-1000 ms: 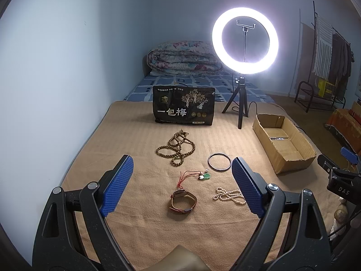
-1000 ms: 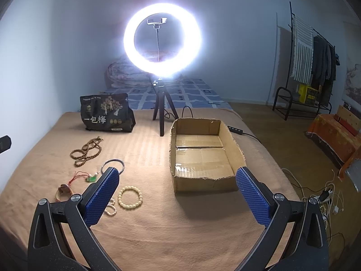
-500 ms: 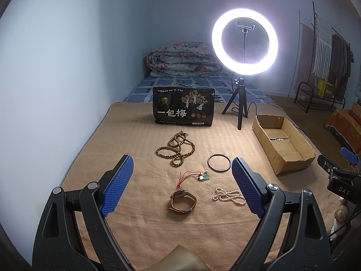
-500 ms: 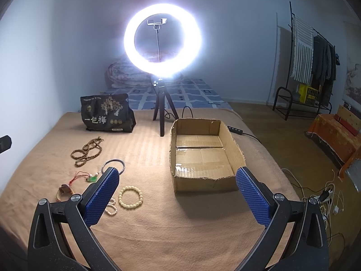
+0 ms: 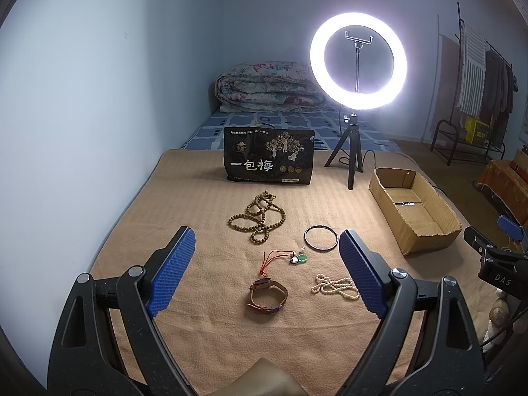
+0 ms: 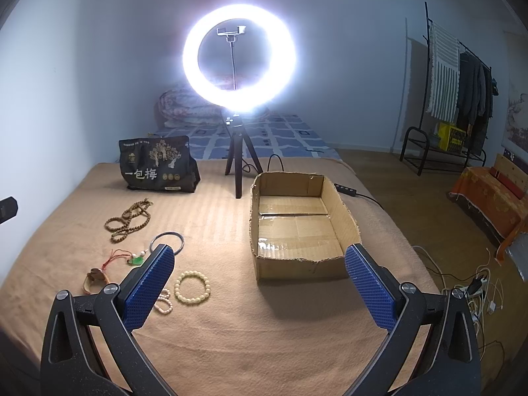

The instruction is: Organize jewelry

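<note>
Jewelry lies on a tan blanket (image 5: 204, 204): a brown bead necklace (image 5: 258, 216), a dark bangle (image 5: 321, 238), a green pendant on a red cord (image 5: 298, 258), a brown leather watch (image 5: 267, 296) and a pearl strand (image 5: 335, 287). My left gripper (image 5: 267, 264) is open and empty, held above the watch and pendant. My right gripper (image 6: 259, 283) is open and empty, near the front of an empty cardboard box (image 6: 298, 227). A cream bead bracelet (image 6: 192, 287) lies left of the box in the right wrist view.
A lit ring light on a tripod (image 5: 358, 62) stands behind the box, with a cable trailing off. A black bag with white characters (image 5: 269, 155) stands at the back. A folded quilt (image 5: 267, 87) lies beyond. Cables and a clothes rack (image 6: 462, 76) are to the right.
The left wrist view has shifted very slightly, with the jewelry a touch higher in the frame. The right gripper has not moved. Both stay open.
</note>
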